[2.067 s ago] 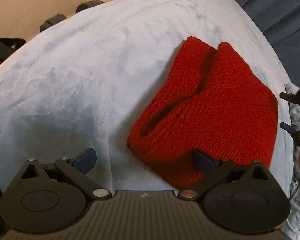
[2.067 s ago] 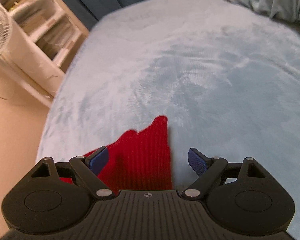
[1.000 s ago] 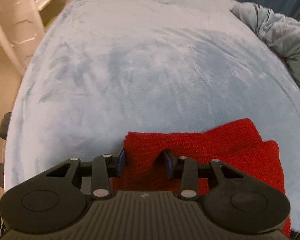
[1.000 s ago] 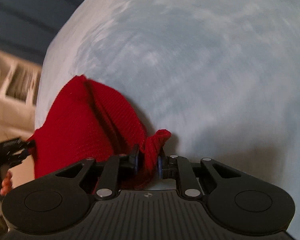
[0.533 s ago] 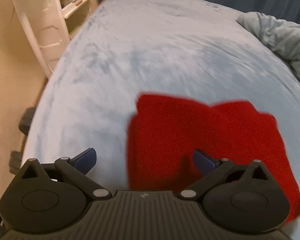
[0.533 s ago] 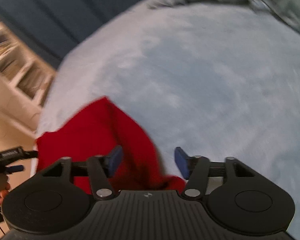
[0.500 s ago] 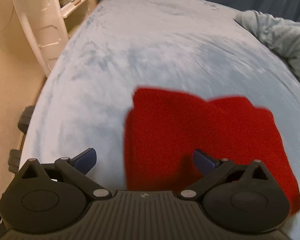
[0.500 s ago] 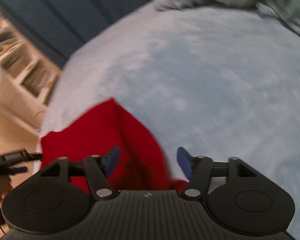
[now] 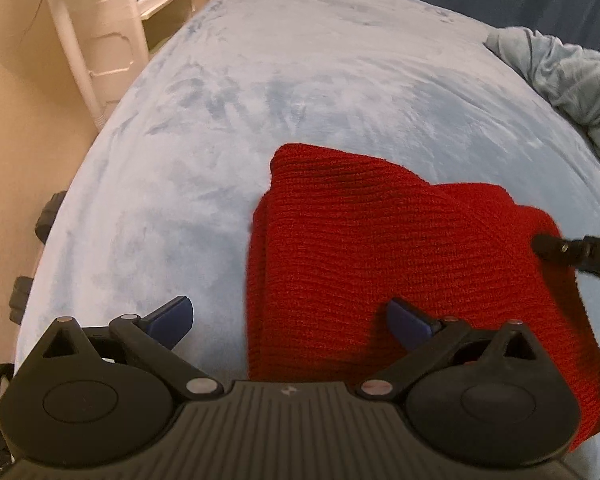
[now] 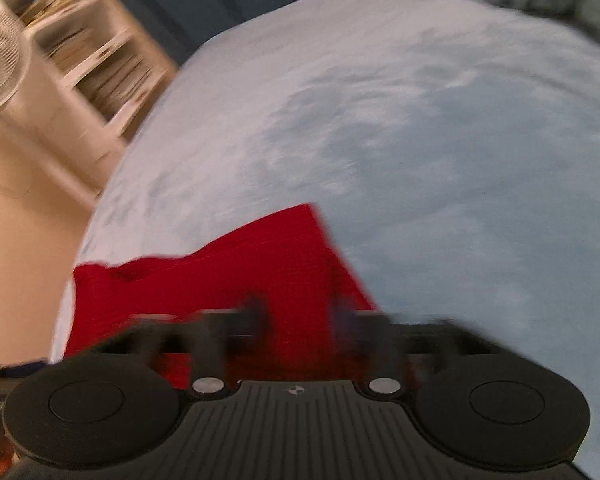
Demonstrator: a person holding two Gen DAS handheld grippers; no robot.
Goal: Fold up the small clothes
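Observation:
A red knit hat (image 9: 400, 264) lies folded flat on the pale blue bed cover (image 9: 260, 100). My left gripper (image 9: 290, 316) is open just above the hat's near left edge, its right finger over the knit, holding nothing. A black tip of the right gripper (image 9: 556, 249) reaches in over the hat's right side. In the right wrist view the hat (image 10: 260, 272) lies under my right gripper (image 10: 300, 320), which is motion-blurred; its fingers stand a moderate gap apart with red knit between and below them, and I cannot tell whether they hold it.
A rumpled grey-blue blanket (image 9: 572, 80) lies at the far right of the bed. A white fan stand (image 9: 88, 40) and bookshelves (image 10: 88, 52) stand left of the bed. The bed's left edge (image 9: 48, 248) drops to a beige floor.
Both grippers held the hat a second ago and have since opened. The hat now lies folded flat. The right gripper's fingers have narrowed and its view is swinging.

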